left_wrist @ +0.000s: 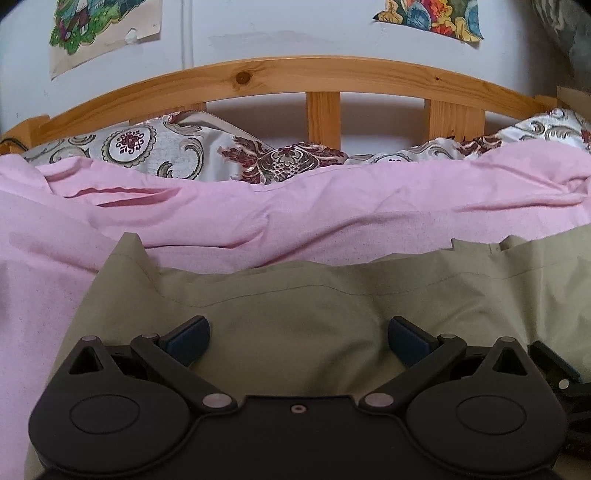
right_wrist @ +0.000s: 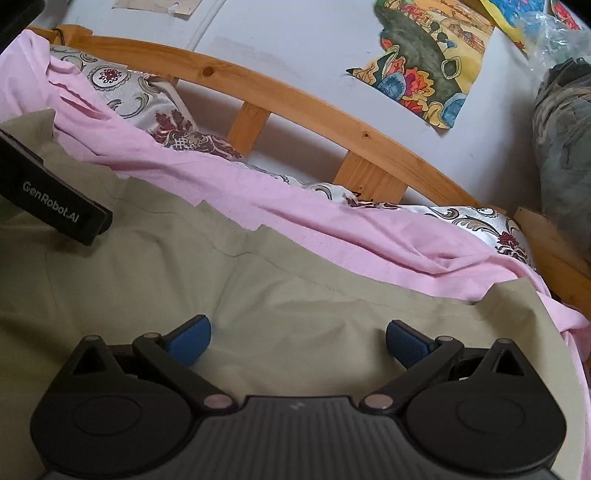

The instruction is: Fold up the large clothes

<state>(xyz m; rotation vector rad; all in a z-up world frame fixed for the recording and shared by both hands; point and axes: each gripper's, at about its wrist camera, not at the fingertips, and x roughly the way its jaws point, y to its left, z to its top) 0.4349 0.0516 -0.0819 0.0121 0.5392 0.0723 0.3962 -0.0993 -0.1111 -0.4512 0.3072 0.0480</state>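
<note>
Both claws, left [left_wrist: 299, 332] and right [right_wrist: 298, 334], wide open, empty; olive garment [left_wrist: 295, 295] spread flat beneath.

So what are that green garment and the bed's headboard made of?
The green garment looks like thin matte woven cloth, maybe cotton: soft creases and stitched seams show. The headboard looks like pale pine with a light varnish: knots and grain are visible.

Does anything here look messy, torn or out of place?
The pictures on the wall look ragged: one has a torn, jagged lower edge, another is ripped at its side. The pink sheet is rumpled. The olive garment lies fairly flat on it, both grippers open above it.
</note>
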